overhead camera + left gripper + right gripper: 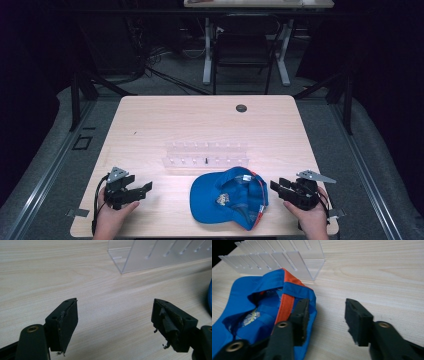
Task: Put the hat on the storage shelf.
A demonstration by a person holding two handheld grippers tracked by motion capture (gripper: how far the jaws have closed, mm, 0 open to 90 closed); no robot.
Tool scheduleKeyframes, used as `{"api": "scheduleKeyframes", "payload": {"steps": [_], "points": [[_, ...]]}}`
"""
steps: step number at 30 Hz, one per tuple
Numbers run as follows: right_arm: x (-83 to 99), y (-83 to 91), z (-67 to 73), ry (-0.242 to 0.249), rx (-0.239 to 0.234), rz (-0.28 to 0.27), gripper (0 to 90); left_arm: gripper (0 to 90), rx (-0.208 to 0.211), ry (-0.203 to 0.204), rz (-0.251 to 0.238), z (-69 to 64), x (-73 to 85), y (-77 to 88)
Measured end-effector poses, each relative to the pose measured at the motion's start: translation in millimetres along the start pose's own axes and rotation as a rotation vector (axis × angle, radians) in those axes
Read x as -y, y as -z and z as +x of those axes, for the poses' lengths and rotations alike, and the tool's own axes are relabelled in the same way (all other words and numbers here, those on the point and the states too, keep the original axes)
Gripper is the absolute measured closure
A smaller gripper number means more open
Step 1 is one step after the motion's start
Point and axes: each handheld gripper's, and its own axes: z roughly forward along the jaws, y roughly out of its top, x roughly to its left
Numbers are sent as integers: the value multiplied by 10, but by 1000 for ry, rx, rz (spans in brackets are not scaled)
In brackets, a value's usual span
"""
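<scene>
A blue baseball cap [227, 197] lies upside down on the wooden table [150, 120], just in front of the clear acrylic rack [206, 154] and touching or nearly touching its near edge, with the orange-trimmed back band nearest the rack's right end. The right gripper [326, 315] sits at the cap's right side, jaws spread partway with nothing pinched; one jaw overlaps the cap's rim, though whether it touches I cannot tell. The left gripper [115, 322] rests well to the left of the cap, jaws apart and empty over bare wood. The cap looks light, soft and floppy in the crown, so it would likely sag if lifted there; the stiffer brim or the doubled sweatband edge seems the surest place to pinch.
</scene>
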Motion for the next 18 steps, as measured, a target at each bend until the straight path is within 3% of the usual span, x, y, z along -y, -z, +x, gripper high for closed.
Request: {"api": "scheduleKeyframes", "payload": {"steps": [3, 4, 5, 7, 8, 12, 15, 18], "points": [[-13, 11, -3, -25, -26, 1, 588, 237, -3, 0, -3, -2, -2, 1], [-15, 15, -9, -50, -45, -3, 590, 237, 2, 3, -13, 0, -1, 7], [-18, 9, -26, -111, -91, 32, 584, 274, 6, 7, -9, -1, -2, 19], [-18, 6, -15, -112, -82, 56, 570, 307, 13, 15, 0, -1, 3, 17], [-22, 7, -2, -88, -68, 63, 560, 328, 14, 15, 8, -5, 5, 15], [-32, 6, 52, -59, -39, 75, 555, 361, 5, -6, 13, -34, 7, 12], [-31, 22, 70, -78, -39, 64, 640, 367, 13, 7, 3, -38, 3, 32], [-48, 65, 67, -136, -98, 20, 662, 376, 5, 8, -9, -39, 6, 62]]}}
